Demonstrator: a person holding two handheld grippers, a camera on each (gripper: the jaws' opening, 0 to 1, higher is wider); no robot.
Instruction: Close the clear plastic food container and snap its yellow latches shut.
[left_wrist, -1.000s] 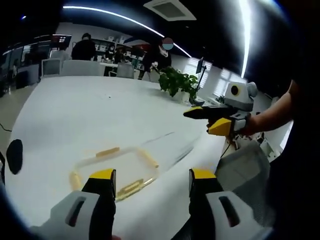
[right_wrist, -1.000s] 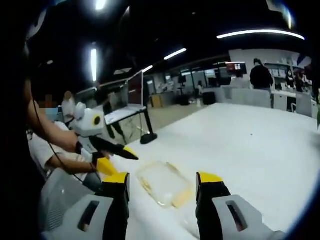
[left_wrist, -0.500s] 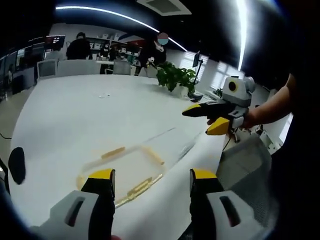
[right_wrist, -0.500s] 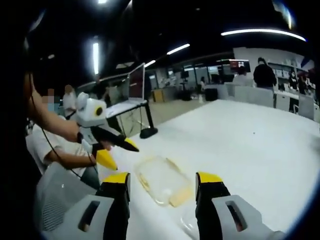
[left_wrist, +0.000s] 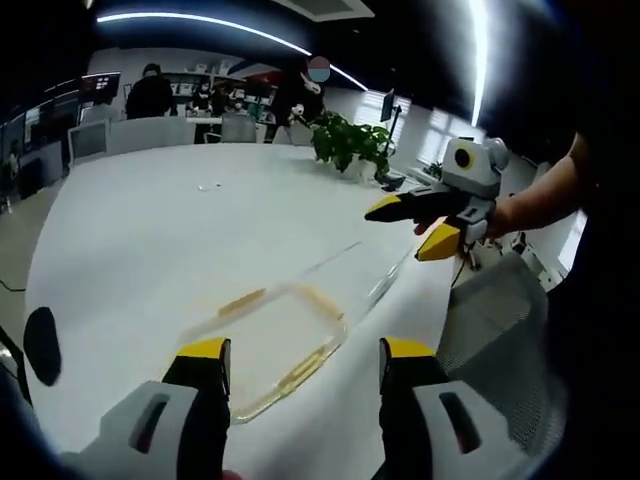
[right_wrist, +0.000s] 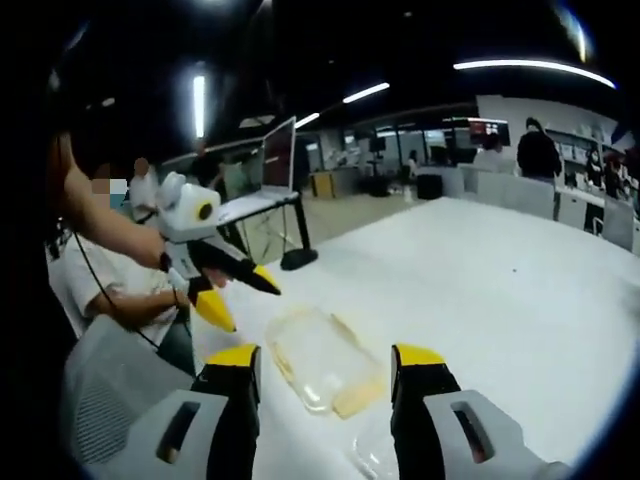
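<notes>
Open-plan office in the background, ceiling strip lights, people standing at desks way at the far end. Big white table (left_wrist: 150, 230) takes up most of both views, with a potted plant (left_wrist: 347, 146) at its far right edge. Clear food container (left_wrist: 265, 345) with yellow latches (left_wrist: 241, 303) sits flat on the near part of the table, just ahead of both tools. Left gripper (left_wrist: 302, 352) has its jaws spread wide with nothing in them, right gripper (right_wrist: 324, 360) same deal, gaping and holding nothing, both hanging above the table.
</notes>
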